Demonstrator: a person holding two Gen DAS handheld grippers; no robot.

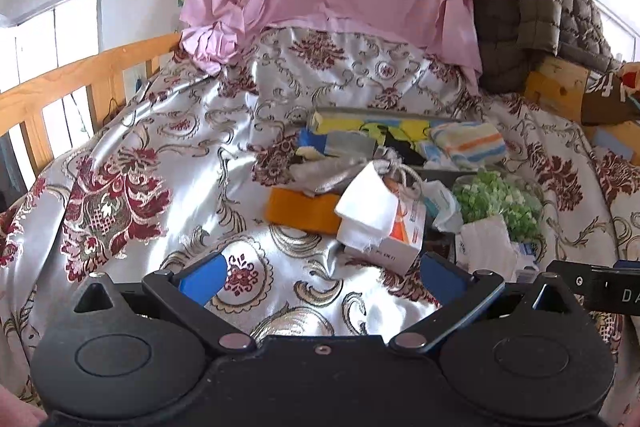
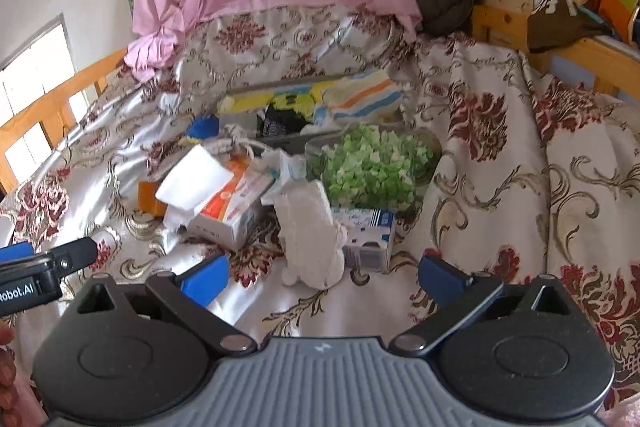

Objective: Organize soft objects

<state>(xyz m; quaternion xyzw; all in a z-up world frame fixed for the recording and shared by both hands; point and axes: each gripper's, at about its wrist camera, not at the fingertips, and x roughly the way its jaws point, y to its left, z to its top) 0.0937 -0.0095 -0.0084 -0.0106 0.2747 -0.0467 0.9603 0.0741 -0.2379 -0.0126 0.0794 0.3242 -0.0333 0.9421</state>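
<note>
White towel (image 2: 314, 235) fronts blue-white carton (image 2: 370, 237).

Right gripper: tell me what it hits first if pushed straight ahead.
Most likely the white plush toy, lying just ahead between the open fingers of the right gripper; the blue-and-white carton is close behind it. Depth is uncertain.

"Robot.AI" in white on black body of left gripper (image 2: 30, 277), seen at left edge of right wrist view. "DA" in white, cut off by frame edge, on black body of right gripper (image 1: 600, 289) in left wrist view. Print on small white-orange box (image 2: 236, 203) too blurred to read.
</note>
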